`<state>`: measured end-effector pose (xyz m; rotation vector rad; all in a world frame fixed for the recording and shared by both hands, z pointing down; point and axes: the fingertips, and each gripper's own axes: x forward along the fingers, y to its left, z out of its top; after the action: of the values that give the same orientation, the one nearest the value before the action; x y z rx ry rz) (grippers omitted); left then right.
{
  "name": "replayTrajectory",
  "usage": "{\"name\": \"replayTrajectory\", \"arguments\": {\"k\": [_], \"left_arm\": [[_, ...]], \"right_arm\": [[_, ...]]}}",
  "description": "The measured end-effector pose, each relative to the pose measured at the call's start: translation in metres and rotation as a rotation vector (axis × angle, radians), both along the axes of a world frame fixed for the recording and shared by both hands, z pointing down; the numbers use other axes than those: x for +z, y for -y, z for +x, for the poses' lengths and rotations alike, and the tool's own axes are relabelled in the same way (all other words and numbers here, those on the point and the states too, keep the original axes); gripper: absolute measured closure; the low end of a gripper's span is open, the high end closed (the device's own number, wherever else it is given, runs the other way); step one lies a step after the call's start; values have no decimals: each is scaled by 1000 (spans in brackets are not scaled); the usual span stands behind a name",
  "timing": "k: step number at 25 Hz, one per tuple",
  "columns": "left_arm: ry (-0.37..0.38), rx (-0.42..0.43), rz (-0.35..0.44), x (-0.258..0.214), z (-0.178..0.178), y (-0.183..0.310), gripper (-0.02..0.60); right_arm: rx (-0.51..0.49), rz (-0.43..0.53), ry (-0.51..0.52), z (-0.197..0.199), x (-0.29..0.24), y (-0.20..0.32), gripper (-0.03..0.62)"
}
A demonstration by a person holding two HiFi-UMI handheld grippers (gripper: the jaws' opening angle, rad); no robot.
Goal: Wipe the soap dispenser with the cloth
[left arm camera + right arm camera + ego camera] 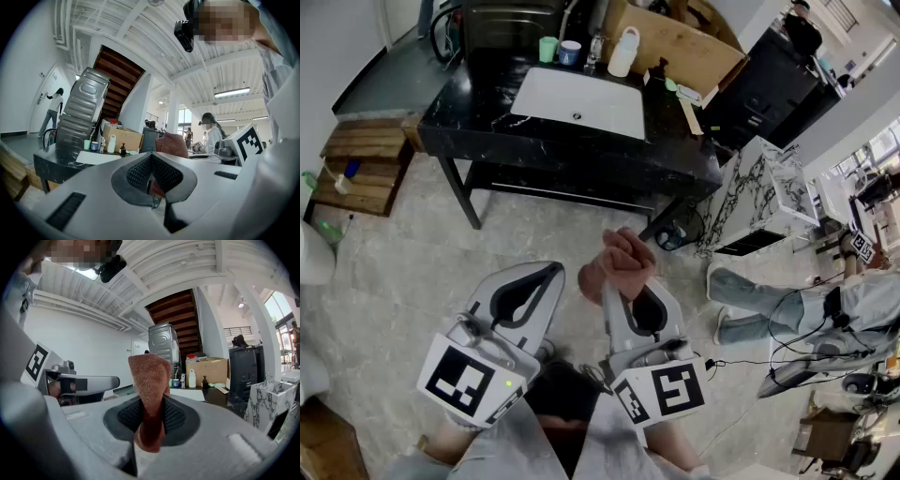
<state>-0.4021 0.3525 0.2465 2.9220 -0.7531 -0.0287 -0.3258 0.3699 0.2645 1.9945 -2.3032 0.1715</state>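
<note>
Head view puts both of your grippers low over the pale floor, with the black counter [487,112] and its white sink [546,94] well away at 12 o'clock. Your right gripper [619,289] is clamped on the reddish-brown cloth [619,264]. The cloth stands up from between the jaws in a folded bunch, and a short tail hangs down behind the pads. Your left gripper [551,270] sits just beside it at 9 o'clock, with its jaws together and nothing between them.

Right gripper view shows the soap dispenser [205,381], a small dark pump bottle. It stands upright on the counter, far off at 3 o'clock from the top of the cloth. A white bottle [191,379] stands just beside the dispenser at its 9 o'clock, and a cardboard box [211,369] rises behind both. Neither gripper is anywhere near the dispenser, and the cloth touches only your right gripper's pads.
</note>
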Motion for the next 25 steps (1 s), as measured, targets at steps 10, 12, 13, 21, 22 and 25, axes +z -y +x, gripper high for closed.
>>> {"name": "replayTrajectory", "arguments": {"k": [10,12,13,21,22,25], "left_arm": [[5,26,5,1,3,5,578],[2,32,-18,2,2,6,578],[2,36,-9,2,1,7,578],[3,93,1,5,-8,14,578],[4,101,-8,6,-9,14,578],[21,130,28,9,-18,17,578]], "right_arm": [[16,-4,-5,0,3,6,519],[24,-7,-3,-1,4,7,519],[28,-5,-2,-2,4,8,519],[56,9,-39,-19,7,12,519],[61,1,-14,-21,9,12,519],[86,-7,34,-25,12,13,519]]}}
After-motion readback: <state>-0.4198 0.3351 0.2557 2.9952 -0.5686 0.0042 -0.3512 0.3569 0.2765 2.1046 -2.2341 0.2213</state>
